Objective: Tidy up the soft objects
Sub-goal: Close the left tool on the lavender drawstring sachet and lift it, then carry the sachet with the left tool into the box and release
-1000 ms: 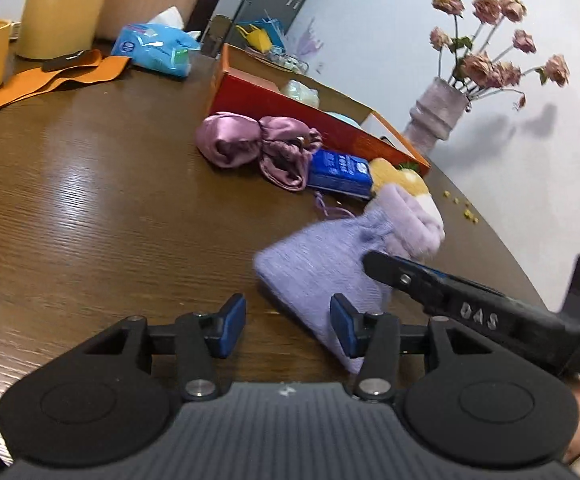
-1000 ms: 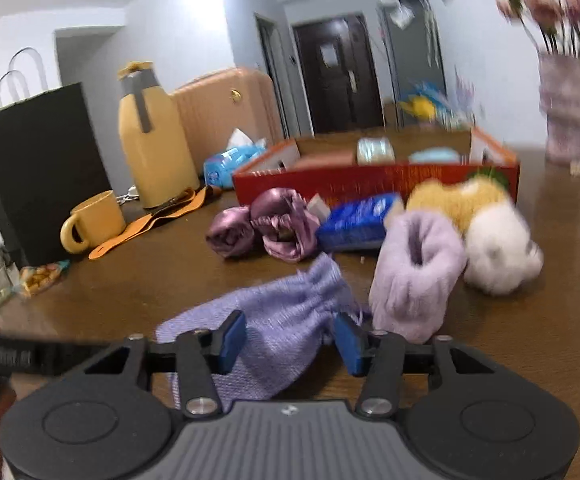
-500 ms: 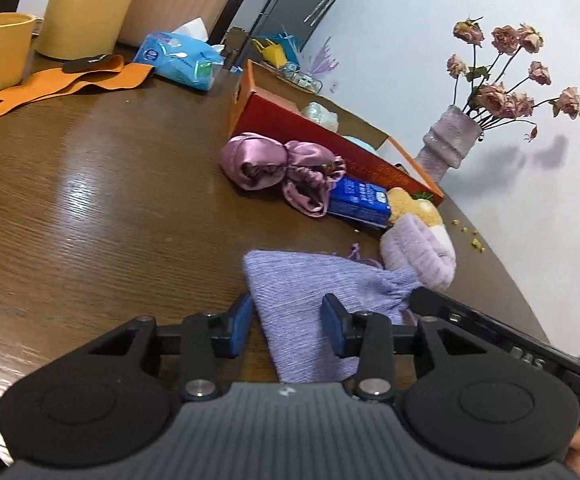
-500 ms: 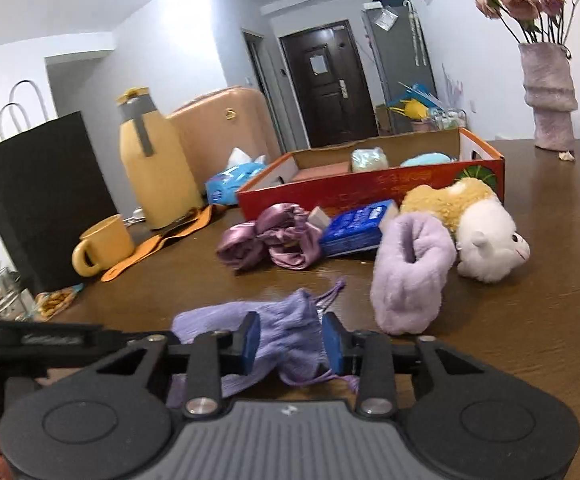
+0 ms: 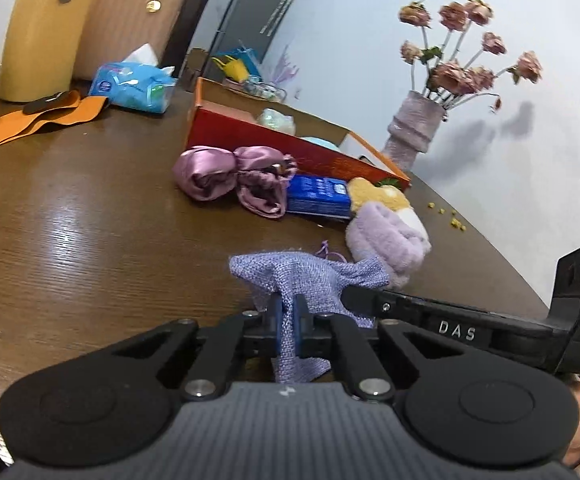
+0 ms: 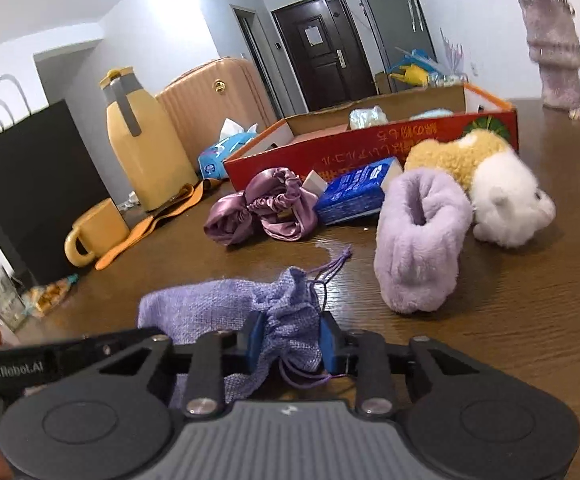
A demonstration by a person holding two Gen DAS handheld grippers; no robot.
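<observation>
A lilac woven drawstring pouch (image 5: 310, 272) hangs just over the brown table, held at both ends. My left gripper (image 5: 286, 320) is shut on its flat bottom edge. My right gripper (image 6: 292, 340) has its jaws closing on the pouch's (image 6: 210, 308) gathered neck, and the blue pads press the bunched cloth. One right finger (image 5: 430, 320) crosses the left wrist view from the right. Behind lie a fluffy lilac slipper (image 6: 422, 240), a yellow and white plush toy (image 6: 490, 188), pink satin scrunchies (image 6: 262, 208) and a blue packet (image 6: 354, 192), all in front of a red cardboard box (image 6: 370, 148).
A yellow jug (image 6: 142, 148), a yellow mug (image 6: 98, 232), an orange strap (image 6: 158, 216) and a black paper bag (image 6: 30, 184) stand at the left. A vase of dried roses (image 5: 414, 128) is at the far right by the table's edge. A blue tissue pack (image 5: 134, 88) lies behind the box.
Both grippers have closed on the pouch: the left onto its bottom edge, the right onto its neck. The pouch has bunched up and risen off the table.
</observation>
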